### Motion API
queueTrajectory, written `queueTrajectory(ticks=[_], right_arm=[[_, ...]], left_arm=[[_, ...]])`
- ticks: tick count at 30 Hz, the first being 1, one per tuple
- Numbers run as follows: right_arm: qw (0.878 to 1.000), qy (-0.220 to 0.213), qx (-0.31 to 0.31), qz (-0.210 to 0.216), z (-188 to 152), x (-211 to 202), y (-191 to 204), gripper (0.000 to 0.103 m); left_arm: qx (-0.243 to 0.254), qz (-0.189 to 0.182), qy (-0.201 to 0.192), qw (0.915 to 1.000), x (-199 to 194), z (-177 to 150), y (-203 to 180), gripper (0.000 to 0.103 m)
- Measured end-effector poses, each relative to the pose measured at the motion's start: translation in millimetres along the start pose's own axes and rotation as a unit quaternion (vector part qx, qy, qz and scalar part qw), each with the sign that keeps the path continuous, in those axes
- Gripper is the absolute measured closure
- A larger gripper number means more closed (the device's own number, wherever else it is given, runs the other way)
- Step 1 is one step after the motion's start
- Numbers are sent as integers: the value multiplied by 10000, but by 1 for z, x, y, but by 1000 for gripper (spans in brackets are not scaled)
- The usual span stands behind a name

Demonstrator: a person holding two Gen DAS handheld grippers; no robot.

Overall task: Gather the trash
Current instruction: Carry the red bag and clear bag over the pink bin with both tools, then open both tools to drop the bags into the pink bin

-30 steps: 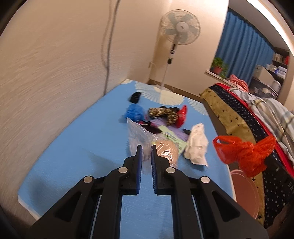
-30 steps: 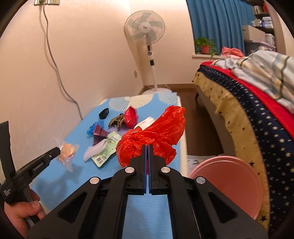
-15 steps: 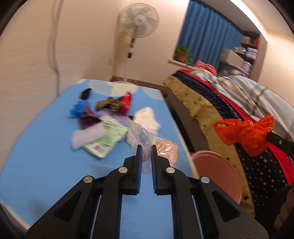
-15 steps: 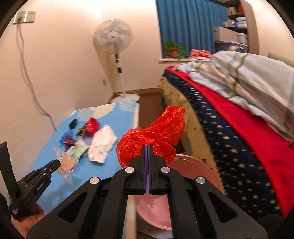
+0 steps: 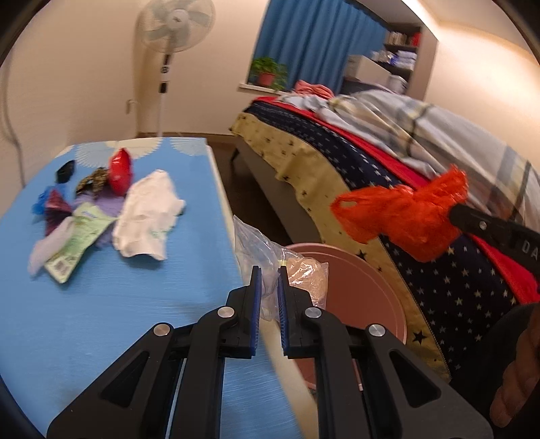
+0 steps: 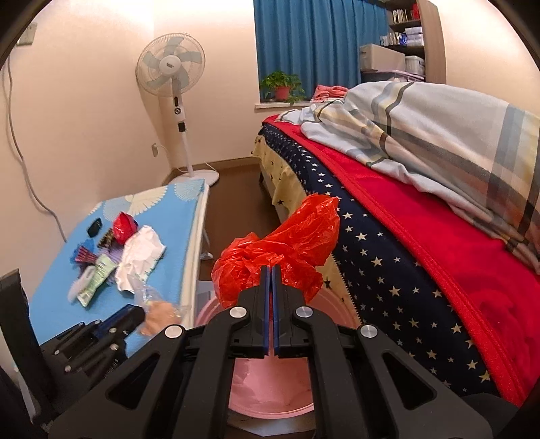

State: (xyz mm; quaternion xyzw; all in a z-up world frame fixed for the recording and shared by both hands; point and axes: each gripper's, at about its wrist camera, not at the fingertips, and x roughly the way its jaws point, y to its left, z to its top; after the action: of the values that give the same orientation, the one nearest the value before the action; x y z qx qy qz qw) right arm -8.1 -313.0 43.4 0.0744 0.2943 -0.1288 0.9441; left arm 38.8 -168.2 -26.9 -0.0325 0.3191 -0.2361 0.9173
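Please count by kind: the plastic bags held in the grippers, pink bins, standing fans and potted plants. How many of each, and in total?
held plastic bags: 2, the clear bag and the red bag
pink bin: 1
standing fan: 1
potted plant: 1
total: 5

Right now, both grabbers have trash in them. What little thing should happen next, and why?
Probably the right gripper should open: its red plastic bag hangs over the pink bin. The left gripper holds a clear bag near the bin's rim, so it could follow.
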Motion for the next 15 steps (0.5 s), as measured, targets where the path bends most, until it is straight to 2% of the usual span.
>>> queueTrajectory(ticks=[8, 15], right_arm=[[9995, 99, 32, -283, -2, 10, -4, 102], [9990, 222, 79, -367, -4, 18, -5, 102]], left_arm=[[108, -152, 156, 9997, 22, -5, -10, 94], [85, -281, 317, 9991, 36, -9, -14, 94]])
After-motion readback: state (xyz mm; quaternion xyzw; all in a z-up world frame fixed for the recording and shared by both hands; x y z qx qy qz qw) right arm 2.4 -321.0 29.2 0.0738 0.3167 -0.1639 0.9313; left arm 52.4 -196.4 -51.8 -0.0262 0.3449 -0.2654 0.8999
